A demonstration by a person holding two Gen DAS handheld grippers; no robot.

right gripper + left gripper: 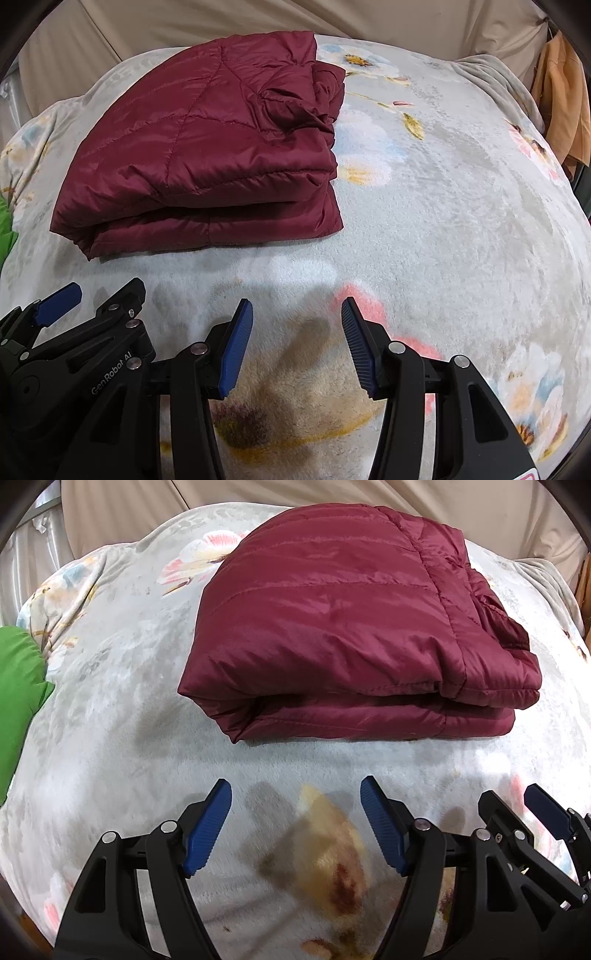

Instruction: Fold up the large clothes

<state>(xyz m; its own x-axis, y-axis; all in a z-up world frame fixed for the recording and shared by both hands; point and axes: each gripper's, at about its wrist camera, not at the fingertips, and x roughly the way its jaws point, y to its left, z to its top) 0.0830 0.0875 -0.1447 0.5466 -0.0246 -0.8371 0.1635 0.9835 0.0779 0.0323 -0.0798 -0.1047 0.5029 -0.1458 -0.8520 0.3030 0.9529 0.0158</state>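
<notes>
A maroon quilted puffer jacket (343,627) lies folded into a thick rectangle on the floral grey blanket (122,709). It also shows in the right wrist view (207,155), up and to the left. My left gripper (295,794) is open and empty, hovering over the blanket just in front of the jacket's near edge. My right gripper (297,312) is open and empty, beside the left one, in front of and right of the jacket. Each gripper shows at the edge of the other's view.
A green garment (18,698) lies at the blanket's left edge. Beige fabric (147,509) hangs behind the bed. An orange cloth (565,99) hangs at the far right. Bare blanket (461,203) spreads to the right of the jacket.
</notes>
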